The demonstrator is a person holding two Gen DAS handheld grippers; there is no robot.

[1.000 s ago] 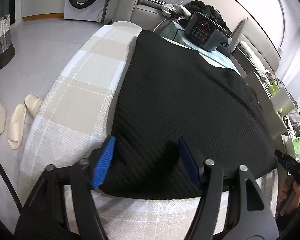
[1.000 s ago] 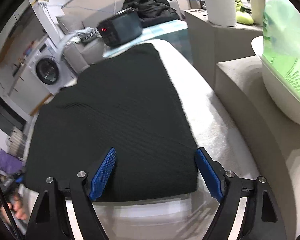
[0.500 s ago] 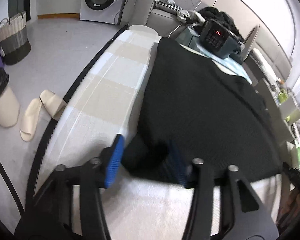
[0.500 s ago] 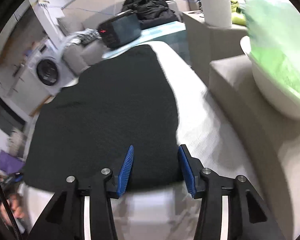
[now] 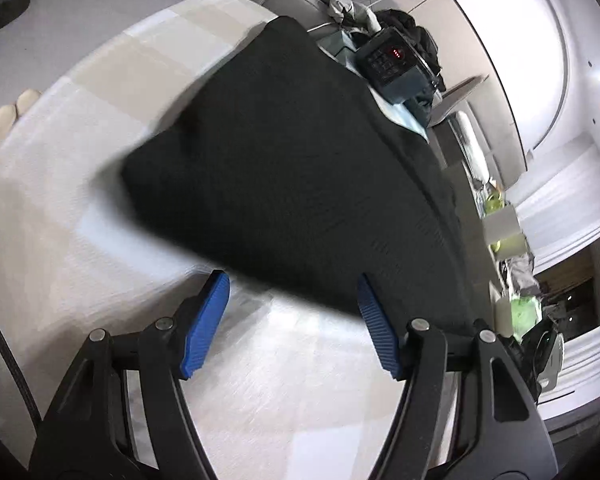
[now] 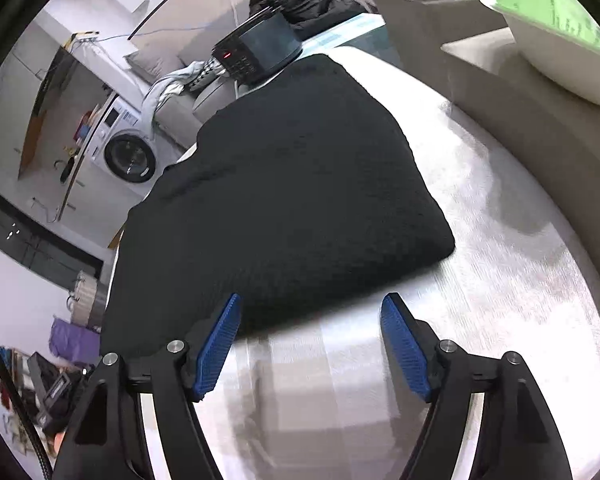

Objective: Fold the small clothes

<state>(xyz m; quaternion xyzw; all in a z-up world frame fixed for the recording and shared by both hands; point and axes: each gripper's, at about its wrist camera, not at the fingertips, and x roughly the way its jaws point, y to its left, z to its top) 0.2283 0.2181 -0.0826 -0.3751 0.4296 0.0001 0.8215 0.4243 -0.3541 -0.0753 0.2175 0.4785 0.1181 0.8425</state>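
While black garment [image 5: 300, 168] lies flat | left hand-held gripper [image 5: 294, 322] opening, empty | right hand-held gripper [image 6: 310, 344] opening, empty

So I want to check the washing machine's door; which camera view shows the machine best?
The right wrist view: the washing machine stands at left beyond the black garment, its round door and control panel plain. The left wrist view does not show it at all.

The left gripper [image 5: 294, 322] is pointing steeply down, its jaws opening with nothing between the blue pads [image 5: 204, 326]. The right gripper [image 6: 314, 344] is pointing down likewise, its jaws also opening and gripping nothing.
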